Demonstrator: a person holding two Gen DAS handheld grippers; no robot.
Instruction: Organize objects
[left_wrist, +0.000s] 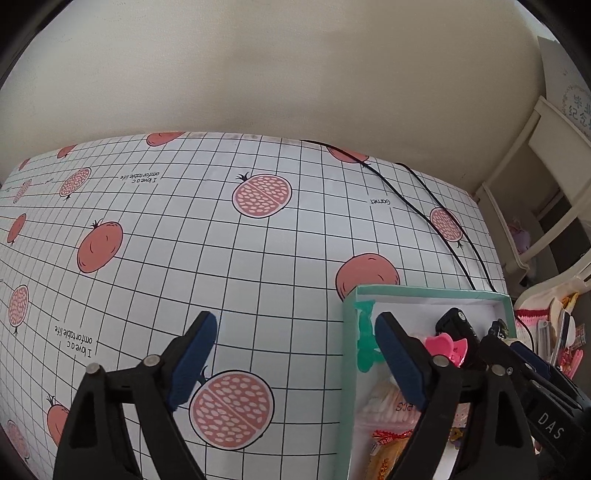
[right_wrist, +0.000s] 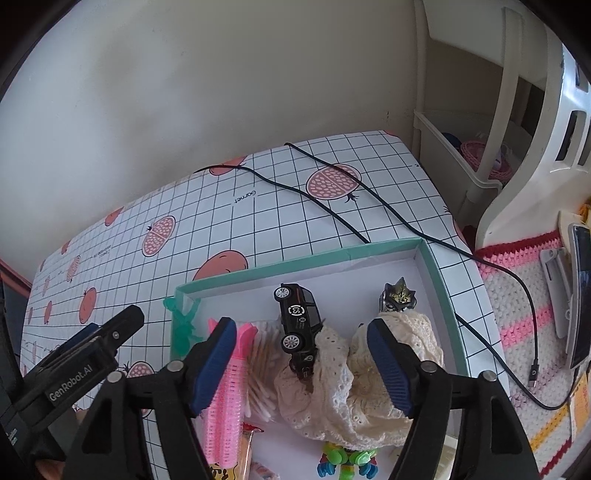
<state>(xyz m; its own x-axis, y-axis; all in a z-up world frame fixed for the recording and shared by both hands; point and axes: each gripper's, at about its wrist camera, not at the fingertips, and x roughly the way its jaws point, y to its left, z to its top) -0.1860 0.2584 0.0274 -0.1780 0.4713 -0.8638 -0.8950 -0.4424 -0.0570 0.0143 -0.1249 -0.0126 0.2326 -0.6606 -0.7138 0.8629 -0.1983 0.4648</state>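
Observation:
A teal box (right_wrist: 295, 258) with a white inside stands on the table. It holds a black toy car (right_wrist: 297, 321), a cream lace cloth (right_wrist: 343, 387), a pink hair roller (right_wrist: 225, 398), cotton swabs (right_wrist: 264, 369), a small metallic figure (right_wrist: 399, 297) and a snack packet (left_wrist: 388, 450). A green clip (right_wrist: 183, 325) sits on the box's left wall. My right gripper (right_wrist: 302, 326) hangs open above the cloth and car, holding nothing. My left gripper (left_wrist: 295, 321) is open astride the box's left wall (left_wrist: 347, 369), its right finger beside the green clip (left_wrist: 365, 339).
Two black cables (right_wrist: 332, 206) cross the pomegranate-print tablecloth (left_wrist: 184, 221) behind the box. To the right stand a white plastic shelf (right_wrist: 461, 166) and a crocheted mat (right_wrist: 524, 314) with a phone (right_wrist: 581, 295). A wall closes the far side.

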